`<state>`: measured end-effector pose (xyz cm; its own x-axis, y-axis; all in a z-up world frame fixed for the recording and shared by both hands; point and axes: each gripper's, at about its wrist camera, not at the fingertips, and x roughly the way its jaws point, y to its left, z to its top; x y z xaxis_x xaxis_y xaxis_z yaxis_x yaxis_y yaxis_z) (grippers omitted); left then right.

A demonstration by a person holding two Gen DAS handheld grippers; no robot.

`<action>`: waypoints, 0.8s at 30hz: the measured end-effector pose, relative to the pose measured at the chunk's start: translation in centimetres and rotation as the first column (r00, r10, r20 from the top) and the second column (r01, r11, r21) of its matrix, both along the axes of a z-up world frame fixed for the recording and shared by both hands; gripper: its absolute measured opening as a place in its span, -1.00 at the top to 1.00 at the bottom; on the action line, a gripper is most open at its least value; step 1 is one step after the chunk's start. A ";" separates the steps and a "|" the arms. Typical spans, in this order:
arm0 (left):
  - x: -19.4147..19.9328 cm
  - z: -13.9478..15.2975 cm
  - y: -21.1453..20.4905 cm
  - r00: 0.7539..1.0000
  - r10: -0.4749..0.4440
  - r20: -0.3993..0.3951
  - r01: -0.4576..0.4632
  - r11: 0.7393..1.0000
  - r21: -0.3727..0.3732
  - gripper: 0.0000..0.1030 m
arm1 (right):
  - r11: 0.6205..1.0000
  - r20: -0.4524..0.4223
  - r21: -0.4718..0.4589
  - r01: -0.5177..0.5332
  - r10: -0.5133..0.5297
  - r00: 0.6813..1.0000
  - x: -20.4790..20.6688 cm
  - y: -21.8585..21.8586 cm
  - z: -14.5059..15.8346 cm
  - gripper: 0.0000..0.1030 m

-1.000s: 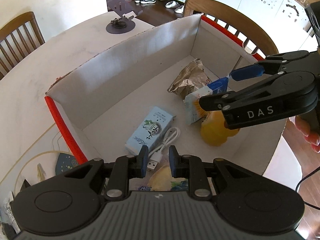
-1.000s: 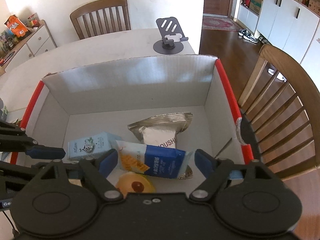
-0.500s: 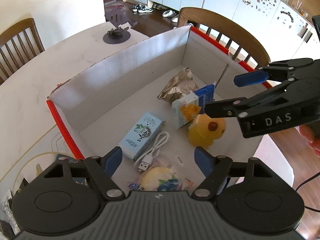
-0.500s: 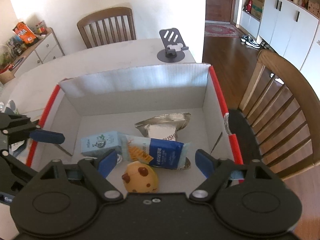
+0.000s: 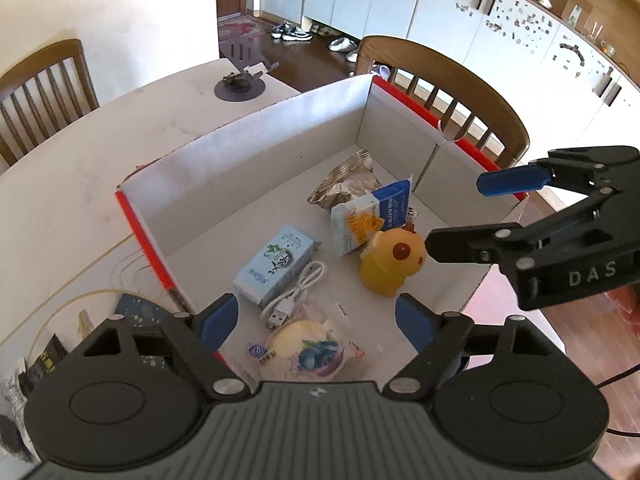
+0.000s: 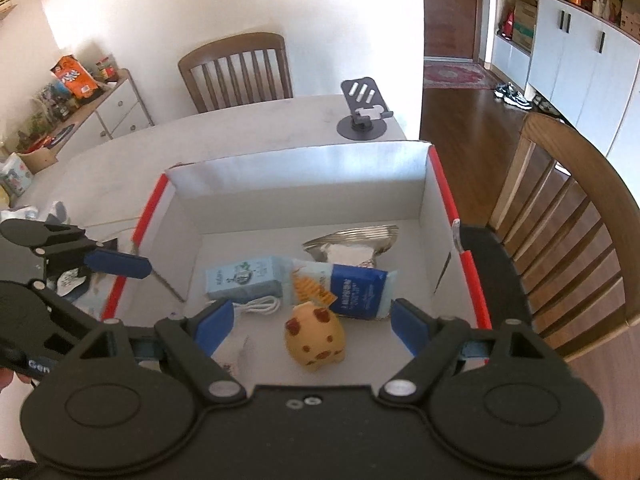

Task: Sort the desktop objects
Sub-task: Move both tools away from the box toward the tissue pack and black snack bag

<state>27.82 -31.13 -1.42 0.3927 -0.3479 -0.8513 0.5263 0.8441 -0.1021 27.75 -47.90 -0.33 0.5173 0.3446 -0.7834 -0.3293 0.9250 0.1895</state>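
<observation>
place: home dining room | cues: wooden chairs point(image 6: 236, 68); table point(image 5: 100, 140); shoes point(image 5: 290, 32) by cabinets point(image 6: 580, 60)

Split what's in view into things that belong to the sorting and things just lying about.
Sorting: cardboard box; in it, blue carton, white cable, yellow toy, foil bag, blue-and-white packet, blueberry snack.
Lying about: phone stand, chairs, shoes.

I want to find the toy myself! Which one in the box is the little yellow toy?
Look inside the big white cardboard box with red edges on the table. On its floor, near the side closest to you, the yellow toy sits beside a blue and white snack packet. It is the only rounded yellow thing, with brown spots.
</observation>
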 end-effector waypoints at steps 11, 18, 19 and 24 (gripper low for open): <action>-2.1 1.4 2.1 0.999 0.041 0.012 -0.041 0.998 -0.041 -0.67 | 1.000 0.021 0.029 -0.011 0.010 1.000 -2.3 0.7 1.7 -0.67; -3.6 2.5 4.2 0.998 0.059 0.019 -0.058 0.997 -0.059 -0.66 | 0.999 0.031 0.039 -0.020 0.019 0.999 -3.6 2.0 2.6 -0.67; -3.9 2.6 4.6 0.998 0.063 0.019 -0.062 0.997 -0.056 -0.66 | 0.999 0.028 0.042 -0.019 0.018 0.999 -3.7 2.3 2.7 -0.67; -4.7 2.7 7.3 0.996 0.092 0.004 -0.092 0.994 -0.055 -0.66 | 0.998 0.027 0.049 -0.033 0.031 0.999 -4.4 4.3 3.3 -0.67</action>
<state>23.16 -23.81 1.27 0.4308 -0.3556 -0.8294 0.4475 0.8823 -0.1459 23.33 -43.61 2.95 0.5258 0.3992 -0.7511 -0.3640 0.9037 0.2255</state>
